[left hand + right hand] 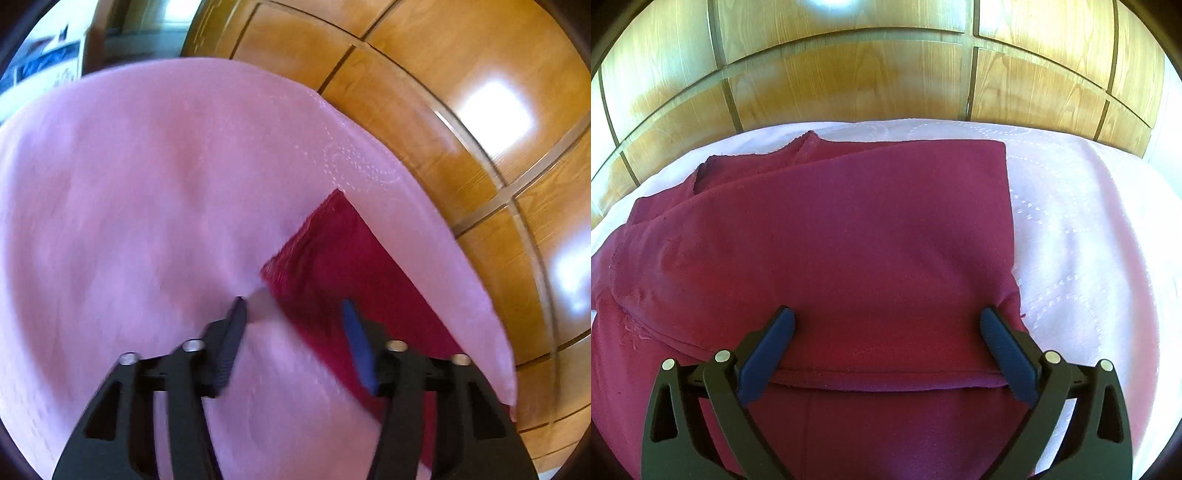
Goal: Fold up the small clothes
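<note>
Black, blue-padded fingers of the right gripper stand spread wide, hovering just over the near part of the dark red folded garment, pinching nothing. A hem line runs left to right right between those fingers, so the garment's long axis lies across them. It rests on a pale pink quilted bedspread, its square far-right corner neat and its far-left side rumpled in loose layers. The left gripper hangs over the bedspread, fingers partly spread and empty, only a corner of the garment reaching toward its right finger. The right hand seems better placed for the next fold. Farthest back stand glossy wooden panels.
</note>
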A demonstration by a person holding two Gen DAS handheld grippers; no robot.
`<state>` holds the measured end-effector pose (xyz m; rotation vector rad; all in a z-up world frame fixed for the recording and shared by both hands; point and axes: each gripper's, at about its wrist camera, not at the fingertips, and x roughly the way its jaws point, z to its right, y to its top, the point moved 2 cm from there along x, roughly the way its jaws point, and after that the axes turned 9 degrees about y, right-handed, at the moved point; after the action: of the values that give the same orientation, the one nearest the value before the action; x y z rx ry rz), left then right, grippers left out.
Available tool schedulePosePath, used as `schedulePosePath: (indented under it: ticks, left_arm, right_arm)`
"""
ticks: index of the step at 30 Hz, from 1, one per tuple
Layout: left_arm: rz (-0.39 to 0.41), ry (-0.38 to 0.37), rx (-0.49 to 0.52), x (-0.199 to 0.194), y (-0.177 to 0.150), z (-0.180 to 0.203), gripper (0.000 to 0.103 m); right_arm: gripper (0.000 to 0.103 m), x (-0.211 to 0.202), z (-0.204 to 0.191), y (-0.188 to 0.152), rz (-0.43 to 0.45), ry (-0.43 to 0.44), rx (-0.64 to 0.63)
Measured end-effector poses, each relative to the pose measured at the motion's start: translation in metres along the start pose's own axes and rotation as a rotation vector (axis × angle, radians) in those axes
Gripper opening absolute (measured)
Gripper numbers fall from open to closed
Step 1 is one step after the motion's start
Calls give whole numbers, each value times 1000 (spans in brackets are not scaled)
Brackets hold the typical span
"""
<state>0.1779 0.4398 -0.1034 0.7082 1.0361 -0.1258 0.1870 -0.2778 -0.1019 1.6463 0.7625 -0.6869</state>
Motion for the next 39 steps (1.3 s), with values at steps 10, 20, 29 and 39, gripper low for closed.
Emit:
schedulePosePath:
  ticks: [10, 20, 29, 39]
  left_arm:
    - [94, -254, 198, -66, -33, 66, 7]
    - [81, -606, 616, -162, -206, 206, 7]
    - [-60, -551, 889, -137, -328, 227, 45]
    - [35, -427, 889, -144, -334, 148, 45]
  right_arm:
    - [100, 0, 2, 1, -1, -5, -4]
    - [100, -1, 2, 0, 2, 0, 0]
    - [100, 0, 7, -1, 6, 21, 13]
    - [90, -13, -8, 8, 14, 37, -29]
